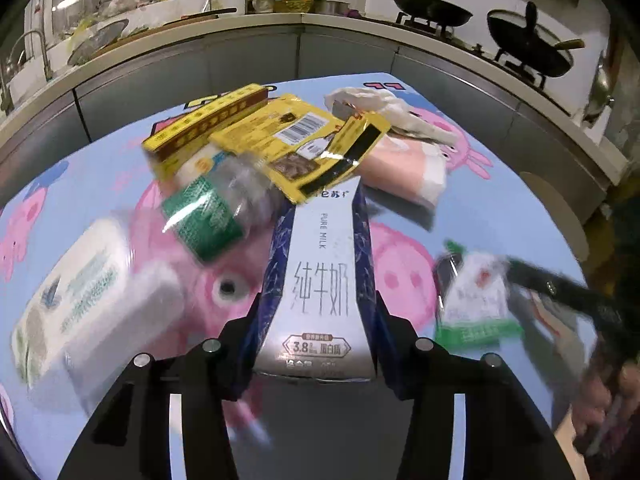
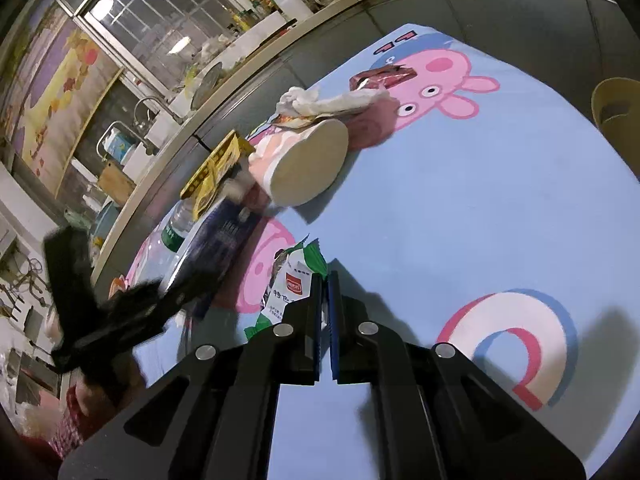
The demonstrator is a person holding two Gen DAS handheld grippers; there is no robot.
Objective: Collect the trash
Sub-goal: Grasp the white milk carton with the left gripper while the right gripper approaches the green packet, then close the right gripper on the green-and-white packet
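Note:
My left gripper (image 1: 320, 316) is shut on a blue and white milk carton (image 1: 320, 272), held above the table; it also shows in the right wrist view (image 2: 218, 248). My right gripper (image 2: 325, 280) is shut on the edge of a green and white snack wrapper (image 2: 292, 284), which also shows in the left wrist view (image 1: 476, 300). Ahead of the carton lie a yellow wrapper (image 1: 296, 140), a yellow box (image 1: 200, 124), a clear bottle with a green label (image 1: 208, 212), a pink paper cup (image 2: 304, 164) and a crumpled tissue (image 2: 328, 100).
The table wears a light blue cloth with pink pigs (image 2: 460, 200). A white pack of wipes (image 1: 80, 300) sits at the left. A dark red wrapper (image 2: 380, 78) lies at the far end. A kitchen counter (image 1: 280, 28) with woks and bottles runs behind.

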